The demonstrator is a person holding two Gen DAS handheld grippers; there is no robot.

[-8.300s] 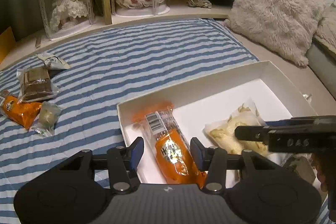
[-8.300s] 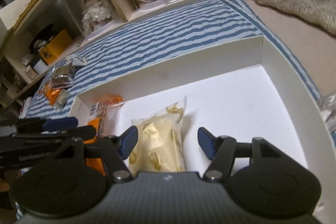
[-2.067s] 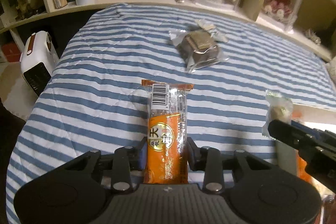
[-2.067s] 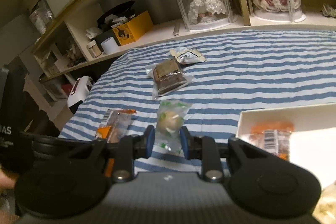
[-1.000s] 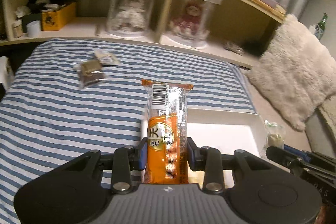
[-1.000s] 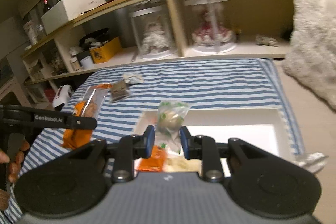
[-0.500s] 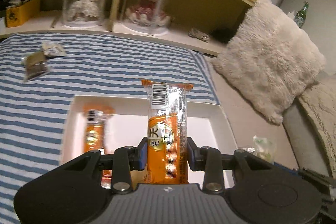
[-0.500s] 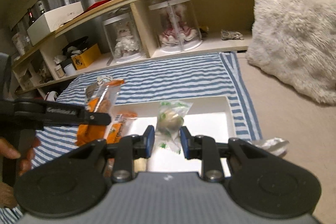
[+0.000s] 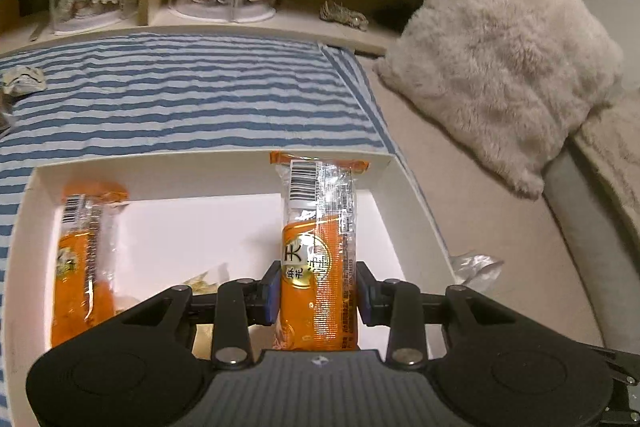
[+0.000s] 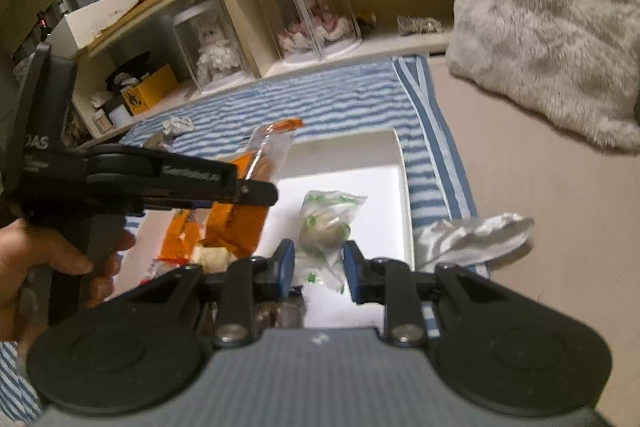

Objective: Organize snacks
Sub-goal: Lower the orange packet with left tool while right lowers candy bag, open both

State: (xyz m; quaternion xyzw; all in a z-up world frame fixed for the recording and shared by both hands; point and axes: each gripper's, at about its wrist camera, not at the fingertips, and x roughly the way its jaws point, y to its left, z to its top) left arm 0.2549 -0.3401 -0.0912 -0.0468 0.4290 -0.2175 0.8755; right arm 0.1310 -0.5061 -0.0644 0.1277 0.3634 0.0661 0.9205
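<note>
left gripper (image 9: 316, 297): my fingers are clamped on an orange snack bar (image 9: 318, 247), held above the white box (image 9: 208, 165); barcode on top, gold seal reads 天津, small print too blurry.
right gripper (image 10: 318, 267): pinching a clear green-printed packet (image 10: 326, 223) over the box's right side.
box: second orange bar (image 9: 82, 259) lies along the left wall; a pale snack is mostly hidden behind my fingers.
bed (image 9: 180, 107): striped, with a crumpled wrapper (image 9: 22, 79) cut off at the edge.

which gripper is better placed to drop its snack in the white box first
Either could, but the left looks slightly better placed: the left gripper holds the orange snack pack over bare floor of the white box. The right gripper holds the green-printed packet near the box's edge.
</note>
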